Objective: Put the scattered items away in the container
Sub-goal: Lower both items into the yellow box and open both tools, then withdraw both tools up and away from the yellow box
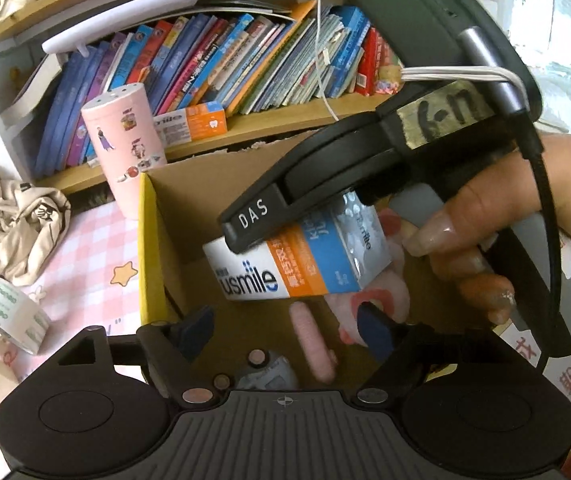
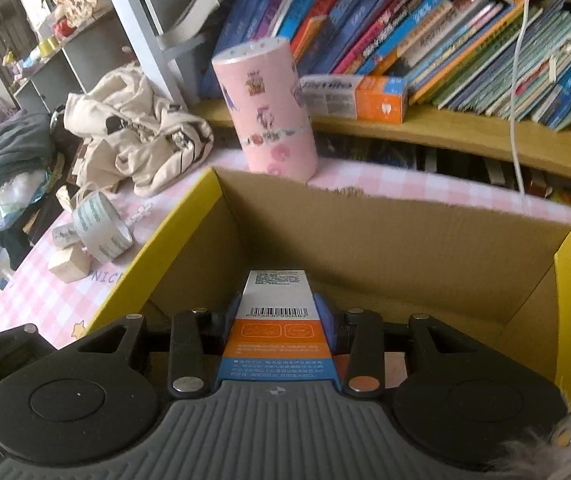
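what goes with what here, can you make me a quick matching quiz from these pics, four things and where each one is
Things:
1. usmile box
2. pink cylinder
3. tape roll
4. second toothpaste box

Places:
A. lying on the wooden bookshelf in front of the books
B. held in the right claw over the cardboard box
C. on its side on the pink checked cloth, left of the cardboard box
D. upright on the cloth behind the cardboard box

Pairs: 1-B, 2-D, 3-C, 4-A

pink canister (image 2: pixel 268 112) stands behind the cardboard box (image 2: pixel 365 224), tape roll (image 2: pixel 101 226) left.
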A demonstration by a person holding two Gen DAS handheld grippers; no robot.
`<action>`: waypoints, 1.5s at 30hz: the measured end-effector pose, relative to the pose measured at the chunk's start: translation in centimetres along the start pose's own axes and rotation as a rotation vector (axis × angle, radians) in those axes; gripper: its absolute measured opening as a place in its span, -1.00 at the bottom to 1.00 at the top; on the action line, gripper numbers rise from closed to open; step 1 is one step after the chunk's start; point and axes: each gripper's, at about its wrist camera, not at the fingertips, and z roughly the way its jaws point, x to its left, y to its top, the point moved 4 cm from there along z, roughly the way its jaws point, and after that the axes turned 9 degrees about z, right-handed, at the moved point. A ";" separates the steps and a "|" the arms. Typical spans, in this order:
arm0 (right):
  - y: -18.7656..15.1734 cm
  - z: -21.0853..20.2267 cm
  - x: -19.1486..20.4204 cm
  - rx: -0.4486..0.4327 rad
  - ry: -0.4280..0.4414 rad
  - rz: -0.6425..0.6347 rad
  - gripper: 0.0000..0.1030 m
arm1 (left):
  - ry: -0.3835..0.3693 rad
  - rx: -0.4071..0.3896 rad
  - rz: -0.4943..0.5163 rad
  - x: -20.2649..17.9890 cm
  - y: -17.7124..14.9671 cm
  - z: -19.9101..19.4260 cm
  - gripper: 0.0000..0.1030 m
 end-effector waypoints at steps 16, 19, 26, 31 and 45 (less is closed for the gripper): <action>-0.3 -4.4 1.7 -0.132 0.013 -0.014 0.62 | 0.055 -0.030 0.024 -0.1 -0.1 -2.8 0.89; -0.9 -5.5 1.8 -0.154 0.006 -0.008 0.64 | 0.060 -0.047 0.016 -0.1 -0.4 -3.6 0.90; -2.4 -7.5 2.0 -0.193 -0.024 0.002 0.68 | 0.071 -0.088 -0.010 0.0 -1.1 -5.6 0.92; -3.6 -8.9 2.4 -0.224 -0.054 0.001 0.70 | 0.076 -0.118 -0.034 0.2 -1.8 -7.1 0.93; -8.7 -12.5 5.8 -0.319 -0.189 -0.029 0.85 | 0.070 -0.177 -0.104 2.7 -5.4 -11.0 0.95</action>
